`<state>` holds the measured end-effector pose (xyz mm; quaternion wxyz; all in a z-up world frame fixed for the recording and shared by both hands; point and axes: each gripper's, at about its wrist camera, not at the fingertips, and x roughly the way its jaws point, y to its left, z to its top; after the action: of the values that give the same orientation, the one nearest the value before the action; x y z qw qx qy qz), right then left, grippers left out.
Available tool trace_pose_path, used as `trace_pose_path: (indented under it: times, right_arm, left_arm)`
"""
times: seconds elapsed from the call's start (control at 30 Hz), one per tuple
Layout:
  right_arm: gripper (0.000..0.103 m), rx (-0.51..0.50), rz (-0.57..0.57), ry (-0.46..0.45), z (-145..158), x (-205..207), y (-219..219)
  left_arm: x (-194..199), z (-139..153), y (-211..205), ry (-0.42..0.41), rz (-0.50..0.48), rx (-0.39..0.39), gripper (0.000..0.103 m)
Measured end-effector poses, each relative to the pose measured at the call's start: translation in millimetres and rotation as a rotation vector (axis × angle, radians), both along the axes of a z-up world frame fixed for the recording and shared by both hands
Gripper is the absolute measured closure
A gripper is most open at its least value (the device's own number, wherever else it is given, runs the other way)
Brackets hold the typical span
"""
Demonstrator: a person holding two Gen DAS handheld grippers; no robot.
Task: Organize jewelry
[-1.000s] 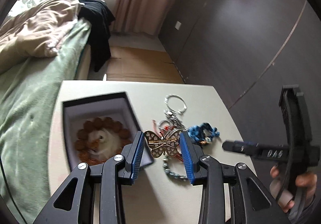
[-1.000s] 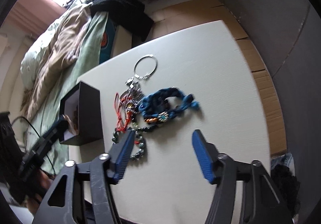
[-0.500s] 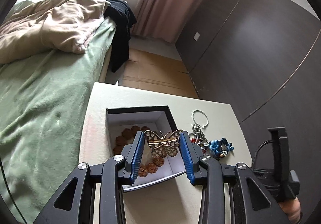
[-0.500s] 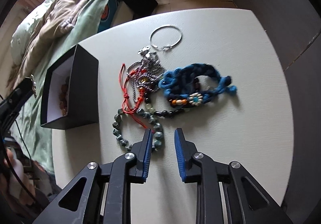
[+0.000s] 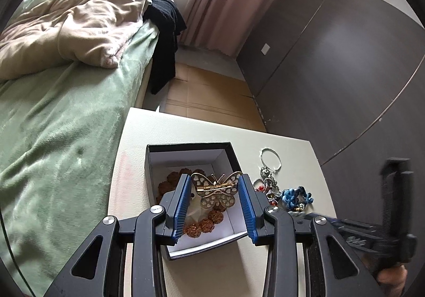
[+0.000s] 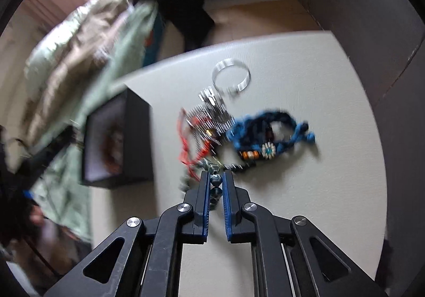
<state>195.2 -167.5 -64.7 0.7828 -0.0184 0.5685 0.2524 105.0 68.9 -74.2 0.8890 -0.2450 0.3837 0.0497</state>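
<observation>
My left gripper point(image 5: 214, 188) is shut on a gold butterfly hair clip point(image 5: 215, 190) and holds it over the open black box point(image 5: 186, 148), which holds a brown bead bracelet point(image 5: 209, 220). My right gripper point(image 6: 215, 185) is shut on a dark green bead bracelet point(image 6: 215, 185) on the white table point(image 6: 305, 190). Beyond it lie a blue braided bracelet point(image 6: 268, 132), a red cord piece point(image 6: 186, 142) and a silver keyring point(image 6: 231, 76). The box also shows in the right wrist view point(image 6: 132, 137), blurred.
A bed with a green cover point(image 5: 53, 124) and a beige duvet point(image 5: 74, 28) stands left of the table. A dark wardrobe wall point(image 5: 332, 71) runs on the right. Cardboard point(image 5: 207, 95) covers the floor beyond the table.
My left gripper carried the butterfly clip from beside the jewelry pile to above the box. My right gripper came down on the pile and closed on the green bead bracelet.
</observation>
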Motion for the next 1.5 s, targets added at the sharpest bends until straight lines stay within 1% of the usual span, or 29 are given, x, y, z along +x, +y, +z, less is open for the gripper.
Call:
trace_pose_path:
  times: [0.07, 0.1, 0.17, 0.23, 0.27, 0.3, 0.33, 0.37, 0.4, 0.5, 0.67, 0.73, 0.8, 0.9, 0.93, 1.0, 1.03, 1.07, 1.1, 1.13, 1.17, 1.2, 1.3, 1.5]
  right_arm:
    - [0.093, 0.057, -0.007, -0.02, 16.1, 1.3, -4.4]
    - [0.093, 0.082, -0.011, -0.021, 19.5, 2.8, -5.9]
    - [0.093, 0.131, -0.032, -0.024, 28.2, 5.0, -8.6]
    - [0.093, 0.167, -0.042, -0.043, 35.9, 6.2, -8.1]
    - [0.093, 0.189, -0.049, -0.048, 39.7, 7.3, -8.2]
    - [0.093, 0.215, -0.051, -0.051, 43.3, 9.0, -7.1]
    - [0.093, 0.232, -0.051, -0.054, 44.5, 9.0, -2.4]
    - [0.093, 0.254, -0.051, -0.056, 46.3, 9.2, 0.7]
    - [0.093, 0.268, -0.05, -0.059, 46.1, 9.3, 4.7]
    - [0.093, 0.31, -0.035, -0.059, 48.3, 8.2, 16.1]
    - [0.093, 0.345, -0.007, -0.055, 46.7, 3.4, 37.4]
    - [0.093, 0.375, 0.007, -0.038, 45.6, 1.8, 45.9]
    - [0.093, 0.398, 0.014, -0.031, 43.6, -0.2, 55.2]
    - [0.093, 0.446, 0.052, -0.001, 38.1, -2.8, 79.3]
    - [0.092, 0.447, 0.073, 0.001, 37.5, -5.0, 85.8]
    - [0.092, 0.407, 0.099, -0.013, 36.8, -9.4, 99.7]
    - [0.087, 0.392, 0.102, -0.019, 36.7, -9.9, 101.7]
    - [0.073, 0.382, 0.106, -0.023, 36.3, -9.8, 102.1]
    - [0.061, 0.375, 0.101, -0.028, 36.1, -8.9, 99.5]
    - [0.04, 0.373, 0.088, -0.037, 37.3, -8.3, 95.2]
    - [0.031, 0.377, 0.065, -0.065, 39.8, -7.8, 88.1]
    - [0.03, 0.376, 0.047, -0.088, 42.7, -7.1, 81.2]
    - [0.03, 0.352, 0.017, -0.099, 44.8, -1.5, 64.8]
    - [0.03, 0.296, -0.069, -0.14, 50.0, 8.6, 21.2]
  left_arm:
    - [1.9, 0.4, 0.6, 0.003, 0.01, 0.01, 0.065]
    - [2.8, 0.8, 0.7, 0.003, 0.01, 0.01, 0.065]
    - [4.7, -0.4, 0.9, 0.002, 0.005, -0.009, 0.065]
    - [7.8, -3.9, 2.7, 0.021, 0.005, -0.024, 0.064]
    - [8.9, -5.4, 4.5, 0.032, 0.006, -0.031, 0.06]
    - [9.2, -6.5, 7.0, 0.039, 0.01, -0.04, 0.05]
    - [8.6, -6.7, 11.3, 0.038, 0.021, -0.055, 0.043]
    - [7.5, -6.1, 14.7, 0.031, 0.03, -0.065, 0.03]
    - [5.3, -4.0, 20.0, 0.02, 0.046, -0.073, 0.022]
    - [0.6, 2.4, 29.4, 0.008, 0.069, -0.061, 0.02]
    - [-3.6, 2.9, 43.9, 0.023, 0.109, -0.051, 0.019]
    - [-5.6, 2.6, 50.2, 0.024, 0.122, -0.052, 0.015]
    - [-8.9, 3.9, 55.5, 0.01, 0.136, -0.055, 0.001]
    - [-11.9, 5.0, 65.1, 0.001, 0.169, -0.057, 0.0]
    - [-12.5, 4.2, 66.8, 0.002, 0.171, -0.06, 0.0]
    - [-12.8, 2.6, 67.7, 0.007, 0.167, -0.061, 0.0]
    - [-12.4, 2.0, 67.5, 0.011, 0.164, -0.059, 0.0]
    - [-12.5, 2.0, 67.1, 0.01, 0.161, -0.057, 0.0]
    - [-13.2, 2.5, 66.8, 0.006, 0.159, -0.056, 0.0]
    - [-13.4, 3.3, 65.8, -0.002, 0.153, -0.055, 0.0]
    - [-13.6, 4.1, 64.9, -0.008, 0.15, -0.054, 0.0]
    - [-13.9, 5.2, 63.8, -0.016, 0.147, -0.052, 0.0]
    - [-14.3, 10.1, 55.7, -0.052, 0.126, -0.042, 0.0]
    - [-9.9, 13.5, 37.7, -0.072, 0.072, -0.038, 0.0]
